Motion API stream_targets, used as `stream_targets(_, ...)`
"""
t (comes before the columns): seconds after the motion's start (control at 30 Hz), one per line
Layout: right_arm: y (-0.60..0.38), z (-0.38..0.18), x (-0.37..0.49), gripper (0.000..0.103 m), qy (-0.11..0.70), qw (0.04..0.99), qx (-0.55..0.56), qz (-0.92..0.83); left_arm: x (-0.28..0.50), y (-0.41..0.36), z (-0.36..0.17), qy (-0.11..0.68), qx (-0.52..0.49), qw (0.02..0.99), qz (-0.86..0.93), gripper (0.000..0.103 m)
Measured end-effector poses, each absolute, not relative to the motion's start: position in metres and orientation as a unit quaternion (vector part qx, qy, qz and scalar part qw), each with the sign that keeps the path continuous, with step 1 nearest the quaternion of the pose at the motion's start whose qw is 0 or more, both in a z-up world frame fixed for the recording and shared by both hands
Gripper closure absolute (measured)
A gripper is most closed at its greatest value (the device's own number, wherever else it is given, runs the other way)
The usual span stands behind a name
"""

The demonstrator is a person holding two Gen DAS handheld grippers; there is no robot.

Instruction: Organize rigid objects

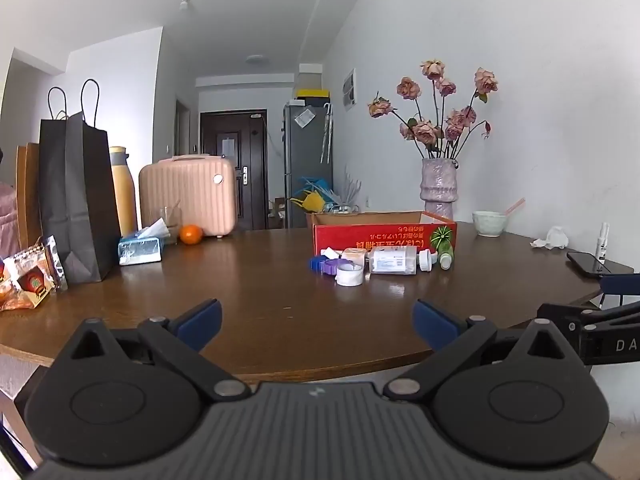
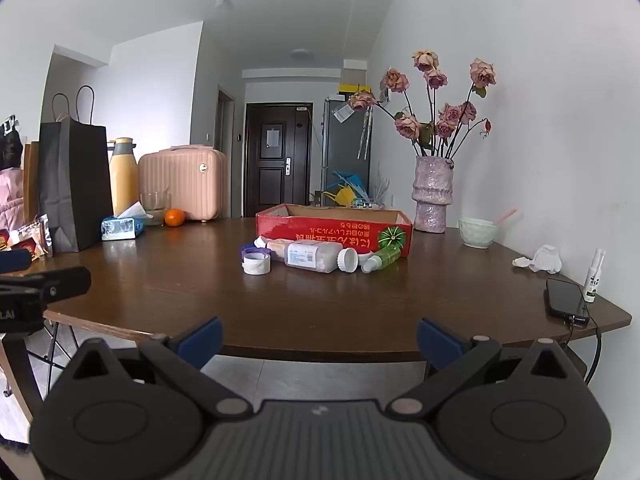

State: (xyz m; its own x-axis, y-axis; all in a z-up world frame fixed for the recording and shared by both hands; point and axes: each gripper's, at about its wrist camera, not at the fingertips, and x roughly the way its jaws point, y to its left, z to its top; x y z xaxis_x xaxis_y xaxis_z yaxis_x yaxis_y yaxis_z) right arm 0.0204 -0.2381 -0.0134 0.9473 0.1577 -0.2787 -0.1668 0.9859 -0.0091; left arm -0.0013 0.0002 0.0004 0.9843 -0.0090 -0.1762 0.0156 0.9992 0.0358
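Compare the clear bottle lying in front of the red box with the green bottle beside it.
The clear bottle is wider, with a white paper label; the green bottle is slimmer and tinted green. The clear bottle lies side-on to the red box, while the green bottle angles away from it. Both lie on their sides on the table.

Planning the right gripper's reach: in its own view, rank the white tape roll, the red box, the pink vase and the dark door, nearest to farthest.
1. White tape roll, left of centre on the table.
2. Red box, behind the clutter.
3. Pink vase, back right by the wall.
4. Dark door, across the room.
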Motion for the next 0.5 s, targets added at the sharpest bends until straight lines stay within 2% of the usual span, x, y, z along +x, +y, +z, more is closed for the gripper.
stream_targets(0.07,-0.2384,-0.0128,0.0203,0.000,0.145,0.986,-0.014,0.081,-0.0038,-0.0007,0.0010,0.079,0.018,0.997,-0.012,0.000)
stream_targets(0.1,-0.2385,-0.0124,0.0199,0.000,0.143,0.986,-0.014,0.081,0.0010,-0.0004,0.0015,0.106,0.015,0.994,0.000,0.000)
stream_targets(0.5,-0.2385,-0.0127,0.0205,0.000,0.144,0.986,-0.014,0.080,0.0006,0.0011,-0.0025,0.090,0.016,0.996,-0.002,0.000)
